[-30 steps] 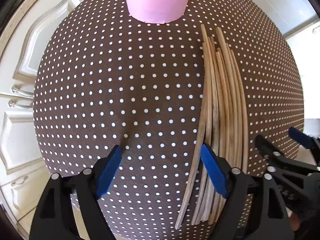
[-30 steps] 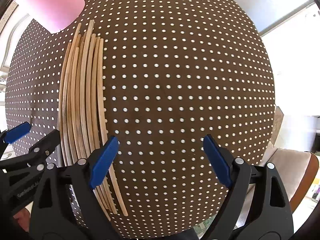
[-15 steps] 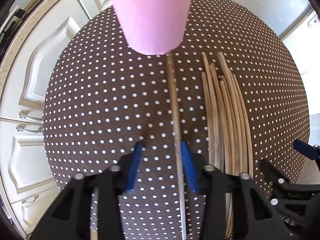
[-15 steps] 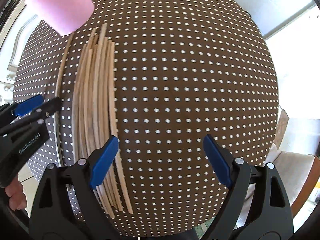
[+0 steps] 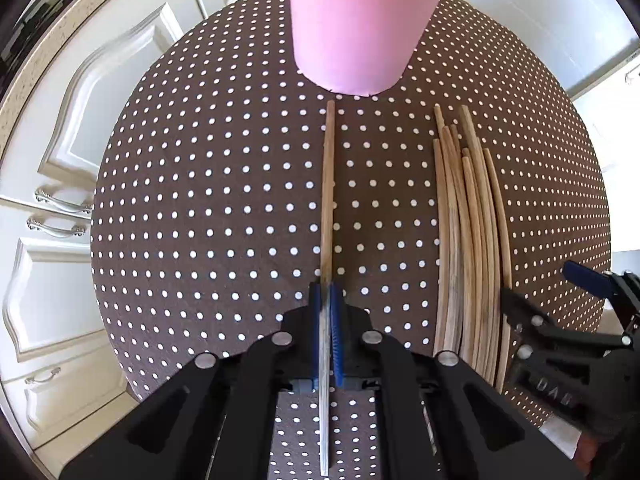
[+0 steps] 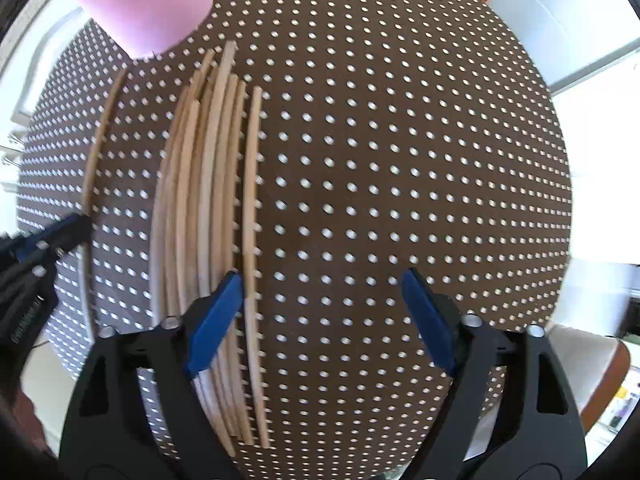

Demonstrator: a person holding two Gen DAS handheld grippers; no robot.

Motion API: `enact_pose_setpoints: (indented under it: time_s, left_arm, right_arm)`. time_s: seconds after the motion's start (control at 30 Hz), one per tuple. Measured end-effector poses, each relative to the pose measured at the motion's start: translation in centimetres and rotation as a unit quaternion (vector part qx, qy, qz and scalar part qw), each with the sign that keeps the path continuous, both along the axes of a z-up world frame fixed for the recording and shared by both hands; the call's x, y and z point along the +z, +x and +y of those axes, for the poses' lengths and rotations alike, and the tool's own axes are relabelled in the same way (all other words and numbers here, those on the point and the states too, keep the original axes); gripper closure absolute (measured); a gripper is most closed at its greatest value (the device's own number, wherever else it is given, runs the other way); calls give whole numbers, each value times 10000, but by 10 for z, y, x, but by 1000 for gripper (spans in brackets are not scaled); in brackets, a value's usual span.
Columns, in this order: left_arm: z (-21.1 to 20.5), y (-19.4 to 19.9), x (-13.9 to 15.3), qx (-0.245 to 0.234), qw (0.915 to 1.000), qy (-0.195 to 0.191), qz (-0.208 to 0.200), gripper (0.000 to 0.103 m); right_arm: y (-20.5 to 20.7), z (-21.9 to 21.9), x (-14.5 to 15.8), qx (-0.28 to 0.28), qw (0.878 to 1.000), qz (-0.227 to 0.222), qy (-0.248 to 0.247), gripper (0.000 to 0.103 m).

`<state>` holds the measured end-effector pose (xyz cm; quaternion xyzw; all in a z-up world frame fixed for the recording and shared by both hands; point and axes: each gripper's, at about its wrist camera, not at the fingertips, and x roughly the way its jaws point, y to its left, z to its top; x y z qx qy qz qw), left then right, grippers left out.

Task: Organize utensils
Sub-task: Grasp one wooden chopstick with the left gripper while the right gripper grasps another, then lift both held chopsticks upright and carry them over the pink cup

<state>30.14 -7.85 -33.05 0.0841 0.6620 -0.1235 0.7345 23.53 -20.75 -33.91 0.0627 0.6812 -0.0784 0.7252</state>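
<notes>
On the polka-dot tabletop (image 5: 208, 200), toward its far edge, stands the pink cup (image 5: 356, 20). Left of centre, my left claw (image 5: 329, 320) is clamped on a single chopstick (image 5: 328, 184), gripped near its near end, tip pointing at the cup's base. Whether the stick rests on the cloth or is lifted, I cannot tell. Right of it, the remaining chopstick bundle (image 5: 468, 240) lies parallel, running from near edge toward far edge. Rightmost, my right claw (image 6: 320, 312) is spread apart and empty, its left pad over the bundle. I judge the sticks light, stiff and smooth, liable to roll; hold one across its thicker end, squarely between the pads.
</notes>
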Motion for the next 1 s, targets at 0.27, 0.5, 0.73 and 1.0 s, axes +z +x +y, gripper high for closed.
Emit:
enact_pose_setpoints:
  time_s: [0.27, 0.5, 0.73, 1.0]
  left_arm:
    - [29, -15, 0, 258, 9992, -212, -233, 97]
    - [60, -66, 15, 446, 9977, 23, -501, 97]
    - [58, -99, 39, 708, 9930, 140, -935, 97]
    - [42, -130, 119, 1110, 9790, -28, -1710, 97]
  right_arm:
    - [2, -19, 8, -123, 9969, -518, 588, 97]
    - [-21, -58, 16, -309, 9915, -749, 1019, 98]
    - [-69, -70, 49, 29, 9864, -1136, 1191, 98]
    - [-102, -81, 131, 313, 9668, -2139, 1364, 98]
